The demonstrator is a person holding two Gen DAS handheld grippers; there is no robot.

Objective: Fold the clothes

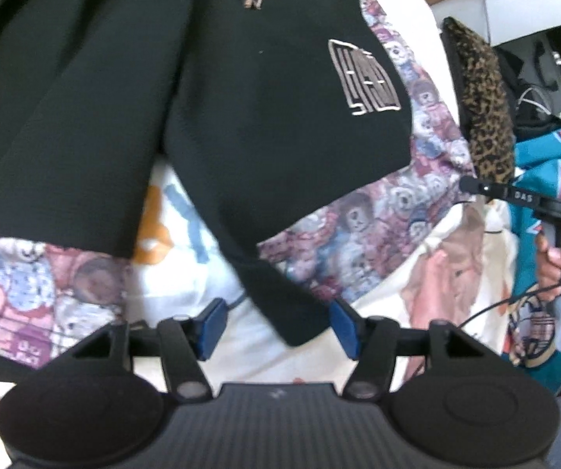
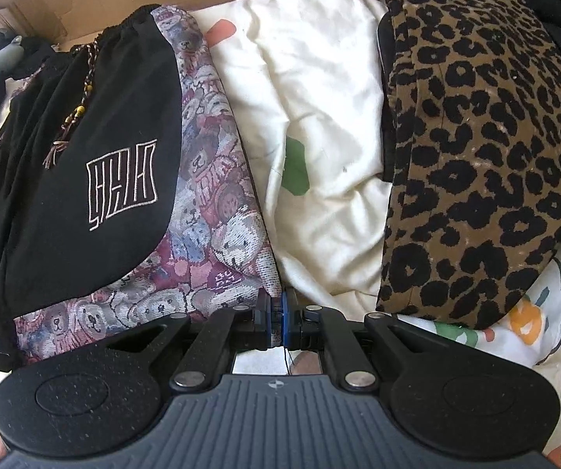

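Cream bedding [image 2: 319, 117] carries soft, light black shorts [image 1: 222, 117] lying on a teddy-print blanket [image 2: 218, 211]; left gripper [image 1: 278, 330] jaws wide around the hem corner, right gripper [image 2: 276, 318] jaws closed, seemingly empty.

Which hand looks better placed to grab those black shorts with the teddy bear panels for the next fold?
Probably the left. The left gripper has its jaws open with a corner of the black shorts lying between them. The right gripper is shut at the hem's edge, and whether it pinches any cloth is unclear.
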